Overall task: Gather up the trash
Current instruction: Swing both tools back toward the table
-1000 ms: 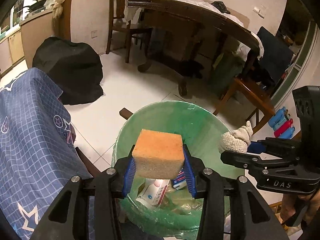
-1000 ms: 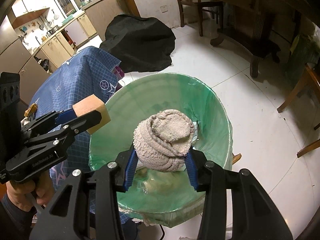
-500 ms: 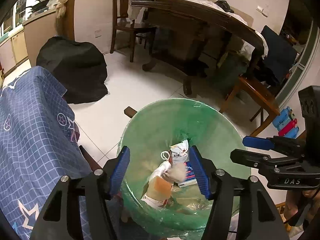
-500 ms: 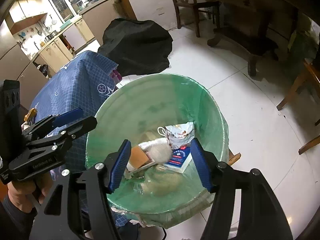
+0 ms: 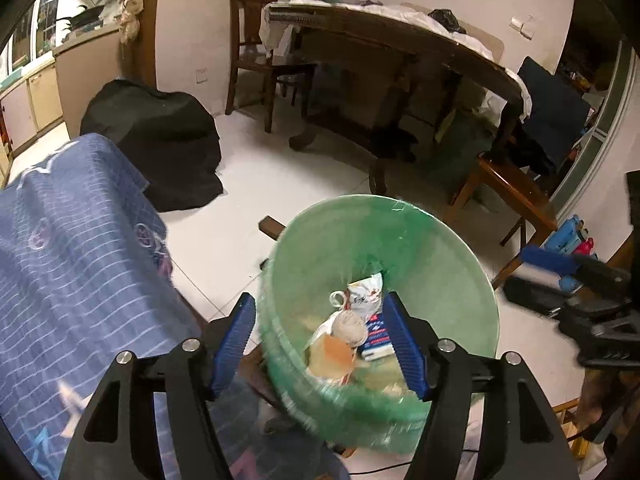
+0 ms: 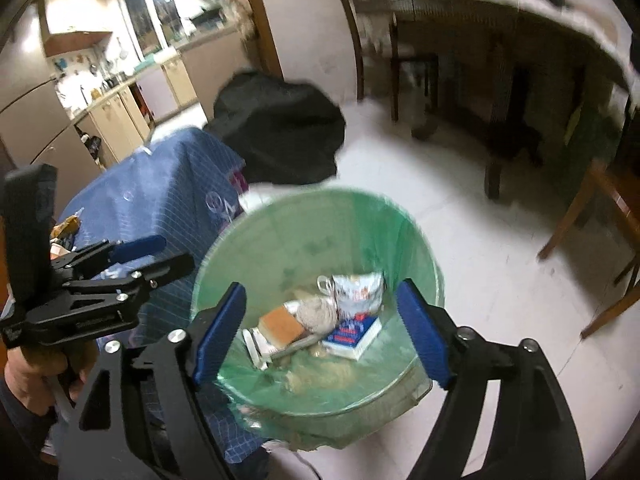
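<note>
A bin lined with a green bag (image 5: 440, 240) (image 6: 280, 216) stands on the white floor below both grippers. Inside lie an orange sponge (image 6: 282, 322) (image 5: 338, 354), a balled grey rag (image 6: 318, 312) (image 5: 352, 326), a blue and white box (image 6: 354, 332) and a printed packet (image 6: 358, 290). My left gripper (image 5: 320, 344) hangs over the bin's near rim, its jaws opening with nothing between them. My right gripper (image 6: 320, 334) is above the bin too, jaws opening and empty. Each gripper also shows at the edge of the other's view.
A table under a blue checked cloth (image 5: 72, 260) stands left of the bin. A black covered heap (image 5: 156, 140) lies behind it. A dark wooden table (image 5: 400, 52) and chairs (image 5: 256, 52) fill the back; a wooden stool (image 5: 516, 200) stands right.
Both grippers opened: the sponge dropped from the left one and the rag from the right one into the bin. Both hands then drew back slightly, so the bin looks farther off.
</note>
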`<state>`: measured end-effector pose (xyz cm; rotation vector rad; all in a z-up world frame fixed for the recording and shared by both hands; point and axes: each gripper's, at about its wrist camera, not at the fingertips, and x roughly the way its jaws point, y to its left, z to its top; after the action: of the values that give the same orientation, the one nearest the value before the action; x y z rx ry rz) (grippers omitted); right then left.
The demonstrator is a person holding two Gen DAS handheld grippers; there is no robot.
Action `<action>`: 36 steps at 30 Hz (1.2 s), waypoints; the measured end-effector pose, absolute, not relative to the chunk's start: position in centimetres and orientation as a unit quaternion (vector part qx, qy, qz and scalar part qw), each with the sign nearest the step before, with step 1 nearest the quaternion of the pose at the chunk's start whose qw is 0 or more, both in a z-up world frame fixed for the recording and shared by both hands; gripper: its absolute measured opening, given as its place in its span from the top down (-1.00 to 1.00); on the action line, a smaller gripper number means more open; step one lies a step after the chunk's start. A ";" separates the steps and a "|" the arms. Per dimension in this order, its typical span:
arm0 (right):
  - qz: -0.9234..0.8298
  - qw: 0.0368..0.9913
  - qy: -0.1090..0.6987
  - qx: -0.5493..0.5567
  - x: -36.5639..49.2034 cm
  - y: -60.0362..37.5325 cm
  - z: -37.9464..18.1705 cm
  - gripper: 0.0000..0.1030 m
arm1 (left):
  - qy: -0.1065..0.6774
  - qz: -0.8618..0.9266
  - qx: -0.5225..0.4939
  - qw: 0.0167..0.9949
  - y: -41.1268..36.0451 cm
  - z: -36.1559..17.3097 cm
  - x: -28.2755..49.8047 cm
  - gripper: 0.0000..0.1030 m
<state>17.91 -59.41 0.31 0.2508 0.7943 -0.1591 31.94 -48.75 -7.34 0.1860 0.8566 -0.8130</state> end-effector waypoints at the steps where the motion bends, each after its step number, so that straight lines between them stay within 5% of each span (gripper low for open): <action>1: -0.077 0.919 0.370 0.112 17.3 -58.6 0.9 -0.58 | 0.397 -0.380 0.088 0.831 -47.5 -7.0 31.6 -0.31; 12: -0.024 0.961 0.270 0.061 13.8 -46.7 2.1 -0.77 | 0.340 -0.309 0.060 0.886 -29.4 -2.7 28.1 -0.44; 24: 0.074 0.950 0.294 0.067 15.8 -37.9 1.3 -0.79 | 0.345 -0.087 -0.041 0.934 -2.3 -3.3 29.3 -0.54; 36: 0.146 0.926 0.341 0.072 19.1 -31.0 0.3 -0.80 | 0.404 -0.085 -0.053 0.909 4.3 -6.7 33.7 -0.62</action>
<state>19.11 -31.04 0.29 0.1471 0.6994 0.2998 33.65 4.30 -6.71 -0.1089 0.8337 -0.1763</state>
